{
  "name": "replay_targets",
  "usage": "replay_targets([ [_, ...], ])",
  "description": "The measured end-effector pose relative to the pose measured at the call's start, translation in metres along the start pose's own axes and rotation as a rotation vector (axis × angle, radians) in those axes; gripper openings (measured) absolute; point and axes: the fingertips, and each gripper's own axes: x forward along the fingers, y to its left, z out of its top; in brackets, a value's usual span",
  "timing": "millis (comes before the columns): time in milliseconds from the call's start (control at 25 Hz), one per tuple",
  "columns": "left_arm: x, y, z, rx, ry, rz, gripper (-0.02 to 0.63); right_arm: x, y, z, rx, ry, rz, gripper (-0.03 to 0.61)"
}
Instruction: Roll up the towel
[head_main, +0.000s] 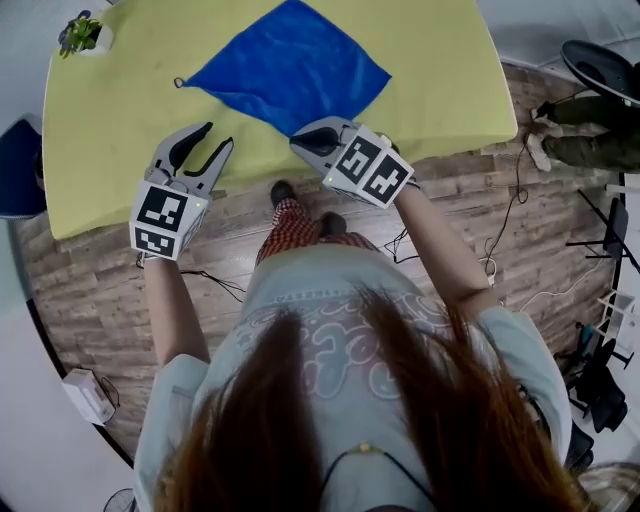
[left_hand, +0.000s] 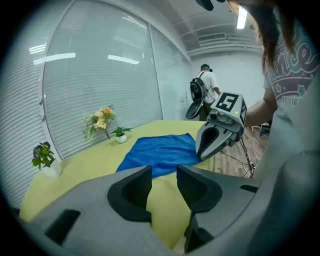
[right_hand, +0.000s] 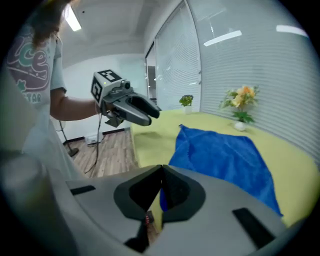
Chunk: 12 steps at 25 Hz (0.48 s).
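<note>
A blue towel (head_main: 290, 65) lies flat on the yellow table (head_main: 110, 130), turned like a diamond with one corner toward me. My right gripper (head_main: 298, 143) is at that near corner with its jaws closed; in the right gripper view (right_hand: 161, 168) a sliver of blue shows in the gap just behind the meeting tips, and the towel (right_hand: 225, 155) spreads out ahead to the right. My left gripper (head_main: 218, 135) hovers over the table's near edge, left of the towel, open and empty (left_hand: 163, 172). From it I see the towel (left_hand: 157, 150) and the right gripper (left_hand: 202, 150).
A small potted plant (head_main: 82, 35) stands at the table's far left corner; more plants and flowers (left_hand: 102, 120) line the window side. Wooden floor with cables (head_main: 500, 240) lies below the near edge. A person with a backpack (left_hand: 204, 90) stands far off.
</note>
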Motion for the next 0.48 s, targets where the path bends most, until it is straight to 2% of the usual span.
replay_targets([
  [40, -0.003, -0.001, 0.001, -0.006, -0.006, 0.008, 0.137, -0.005, -0.009, 0.002, 0.011, -0.018, -0.059, 0.009],
  [80, -0.005, -0.001, 0.002, -0.012, -0.014, 0.016, 0.137, -0.008, -0.022, 0.002, 0.032, -0.029, -0.123, 0.057],
  [120, -0.007, -0.002, 0.003, -0.018, -0.023, 0.022, 0.137, -0.010, -0.036, 0.000, 0.056, -0.029, -0.179, 0.142],
  [160, -0.009, -0.003, 0.004, -0.024, -0.031, 0.028, 0.137, -0.010, -0.049, -0.004, 0.076, -0.014, -0.222, 0.176],
  [240, -0.010, -0.007, 0.004, -0.029, -0.038, 0.032, 0.137, -0.004, -0.065, -0.014, 0.086, 0.049, -0.254, 0.181],
  [320, -0.011, -0.010, 0.004, -0.028, -0.037, 0.030, 0.137, 0.004, -0.064, -0.021, 0.084, 0.104, -0.233, 0.176],
  [400, -0.011, -0.012, 0.004, -0.026, -0.041, 0.029, 0.137, 0.008, -0.060, -0.022, 0.099, 0.124, -0.204, 0.108],
  [480, -0.013, -0.013, 0.003, -0.022, -0.039, 0.036, 0.137, 0.009, -0.054, -0.022, 0.103, 0.131, -0.179, 0.070],
])
